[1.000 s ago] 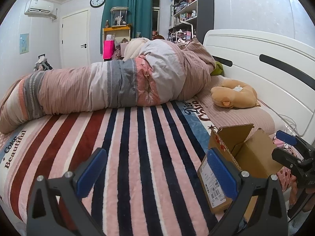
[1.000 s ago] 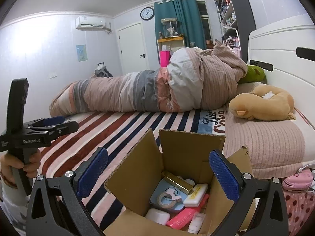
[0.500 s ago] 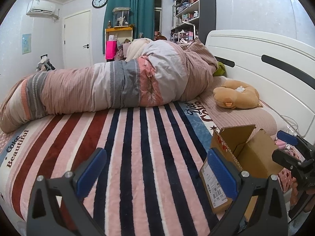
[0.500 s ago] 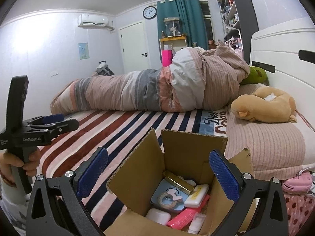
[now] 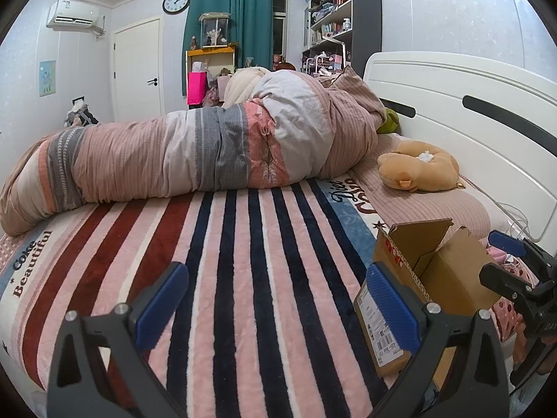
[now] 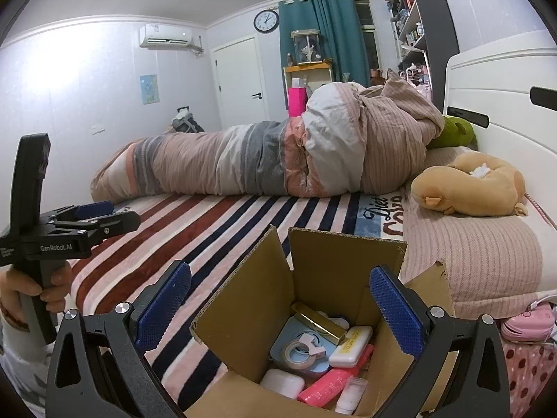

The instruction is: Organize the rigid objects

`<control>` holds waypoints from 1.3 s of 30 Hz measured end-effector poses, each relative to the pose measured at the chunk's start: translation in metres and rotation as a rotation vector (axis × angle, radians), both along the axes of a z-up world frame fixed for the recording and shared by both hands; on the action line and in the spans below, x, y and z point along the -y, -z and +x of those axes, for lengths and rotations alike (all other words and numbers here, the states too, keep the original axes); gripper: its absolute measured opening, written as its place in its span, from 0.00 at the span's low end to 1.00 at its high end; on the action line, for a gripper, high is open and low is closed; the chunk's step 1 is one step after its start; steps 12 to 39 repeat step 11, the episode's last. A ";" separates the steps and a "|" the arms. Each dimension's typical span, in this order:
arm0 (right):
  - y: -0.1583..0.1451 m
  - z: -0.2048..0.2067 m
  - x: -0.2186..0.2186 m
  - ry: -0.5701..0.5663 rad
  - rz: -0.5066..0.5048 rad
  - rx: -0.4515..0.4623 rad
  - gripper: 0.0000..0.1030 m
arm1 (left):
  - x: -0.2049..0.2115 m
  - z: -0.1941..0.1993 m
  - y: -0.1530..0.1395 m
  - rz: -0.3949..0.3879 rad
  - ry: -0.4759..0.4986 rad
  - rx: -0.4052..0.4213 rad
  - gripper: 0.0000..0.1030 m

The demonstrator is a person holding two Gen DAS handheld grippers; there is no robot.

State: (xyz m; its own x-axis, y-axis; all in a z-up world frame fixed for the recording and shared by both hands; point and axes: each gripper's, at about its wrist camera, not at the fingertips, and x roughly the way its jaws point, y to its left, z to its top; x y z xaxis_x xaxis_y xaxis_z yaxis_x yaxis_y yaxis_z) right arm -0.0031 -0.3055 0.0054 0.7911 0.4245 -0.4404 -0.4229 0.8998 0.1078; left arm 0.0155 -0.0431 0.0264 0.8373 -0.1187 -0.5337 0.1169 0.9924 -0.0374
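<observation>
The cardboard box [image 6: 313, 313] sits at the bottom center of the right wrist view, flaps up, near the bed's edge, holding a tape roll [image 6: 301, 351], a gold bar [image 6: 322, 324], a white case [image 6: 282, 383] and a pink tube [image 6: 330, 379]. The right gripper [image 6: 278, 306] hangs over it, its 2 blue pads spread wide and empty. The left gripper [image 5: 275, 303] is also spread, above the bare striped blanket [image 5: 243, 261]. A rolled duvet [image 5: 195, 153] fills the upper middle of the frame.

A bedroom: white headboard [image 5: 452, 104], teal curtain [image 5: 229, 31], wall clock [image 5: 176, 1], white door [image 5: 137, 69], air conditioner [image 5: 75, 17], dark bookshelf [image 5: 343, 24].
</observation>
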 end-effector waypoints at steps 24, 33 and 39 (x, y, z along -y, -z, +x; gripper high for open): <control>0.000 0.000 -0.001 0.001 -0.001 -0.001 1.00 | 0.000 0.000 0.000 0.001 0.000 0.000 0.99; 0.000 0.000 -0.001 0.001 -0.001 -0.001 1.00 | 0.000 0.000 0.000 0.001 0.000 0.000 0.99; 0.000 0.000 -0.001 0.001 -0.001 -0.001 1.00 | 0.000 0.000 0.000 0.001 0.000 0.000 0.99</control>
